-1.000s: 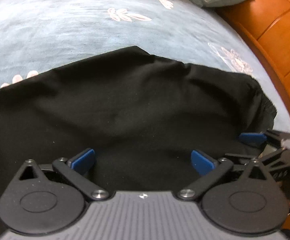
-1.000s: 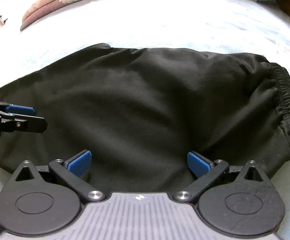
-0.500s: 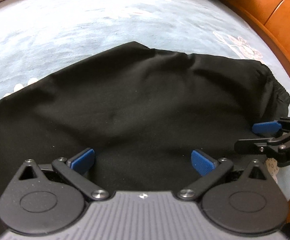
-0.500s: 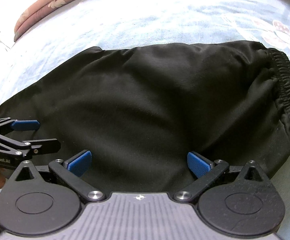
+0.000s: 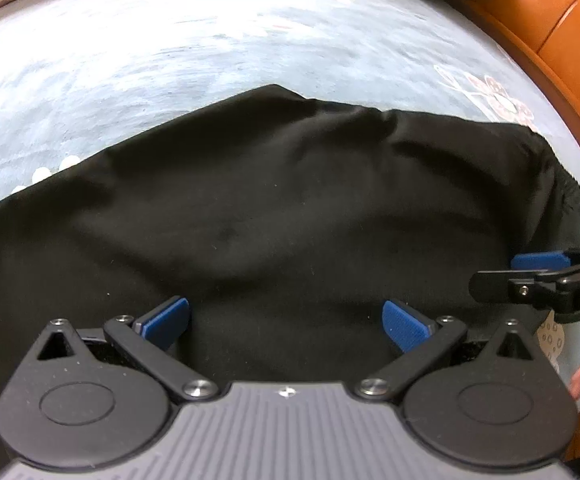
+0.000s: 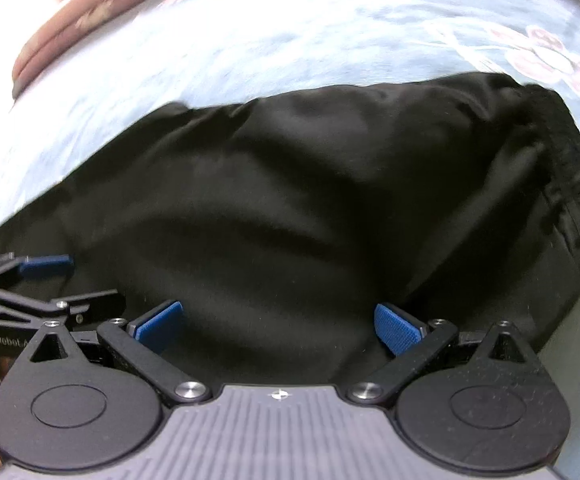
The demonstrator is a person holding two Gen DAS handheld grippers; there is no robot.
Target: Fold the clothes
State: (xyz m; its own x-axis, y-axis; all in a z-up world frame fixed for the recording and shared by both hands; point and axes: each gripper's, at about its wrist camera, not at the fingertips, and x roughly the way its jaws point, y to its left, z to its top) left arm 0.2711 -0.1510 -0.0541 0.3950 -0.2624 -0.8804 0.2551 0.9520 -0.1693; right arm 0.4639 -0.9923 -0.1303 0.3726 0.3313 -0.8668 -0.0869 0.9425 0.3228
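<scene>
A: Left tongs (image 5: 285, 322): blue pads spread wide, nothing between them, poised over the near edge of the black soft-fabric trousers (image 5: 290, 208).

B: Right tongs (image 6: 275, 322): likewise spread wide and empty, over the same near edge but toward the garment's gathered end.

A: Seen from the left wrist, right tongs entering at the right margin, beside the elastic waistband (image 5: 566, 196). Seen from the right wrist, left tongs entering at the left margin, over the leg side.

B: Long axis of the trousers: running left to right across both views, crosswise to the tongs. Waistband (image 6: 578, 184) at the right end, so nearer the right tongs; legs running off past the left margin, so nearer the left tongs.

A: Garment lying flat, lightly wrinkled, directly ahead of and beneath both tongs, on the pale blue floral bedspread (image 5: 169, 64).

B: Probable next requirement: closing on the near edge at both stations. Orange wooden bed frame (image 5: 562, 32) beyond, at right.
</scene>
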